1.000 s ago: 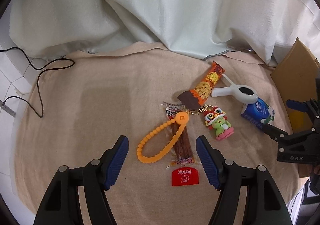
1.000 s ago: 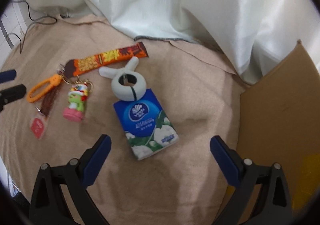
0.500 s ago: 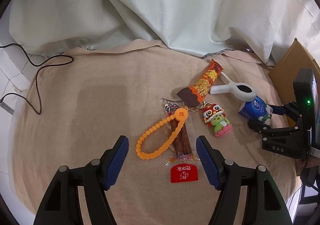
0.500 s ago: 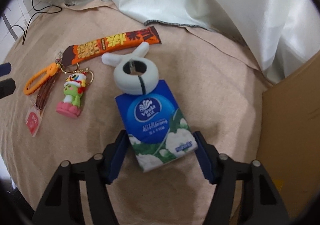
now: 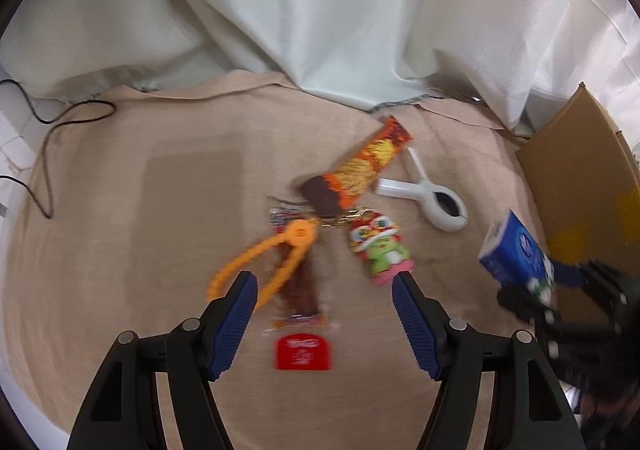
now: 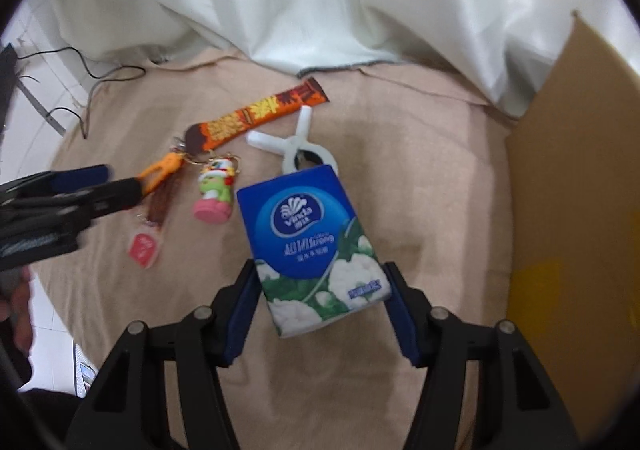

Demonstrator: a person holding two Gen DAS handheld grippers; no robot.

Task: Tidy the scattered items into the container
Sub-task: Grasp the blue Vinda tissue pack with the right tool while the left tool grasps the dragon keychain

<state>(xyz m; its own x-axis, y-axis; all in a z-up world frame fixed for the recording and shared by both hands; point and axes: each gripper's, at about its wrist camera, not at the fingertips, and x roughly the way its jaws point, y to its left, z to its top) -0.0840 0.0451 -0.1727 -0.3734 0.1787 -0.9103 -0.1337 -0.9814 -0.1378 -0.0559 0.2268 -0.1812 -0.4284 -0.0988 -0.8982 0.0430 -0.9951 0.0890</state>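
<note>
1. The right gripper [image 6: 320,290] pinches a blue tissue pack [image 6: 310,242] between its blue pads, holding it clear of the tan cloth [image 6: 420,178] near the cloth's right edge.
2. A cardboard box [image 6: 580,178] stands at that right edge, just beside the pack.
3. The left gripper [image 5: 324,290] hangs spread wide over an orange bead strap [image 5: 264,262] and a red snack stick [image 5: 300,290] at mid-cloth.
4. A lion-dance keychain [image 5: 380,246], white clip [image 5: 432,198] and orange wrapper [image 5: 360,170] lie close together toward the far edge.
</note>
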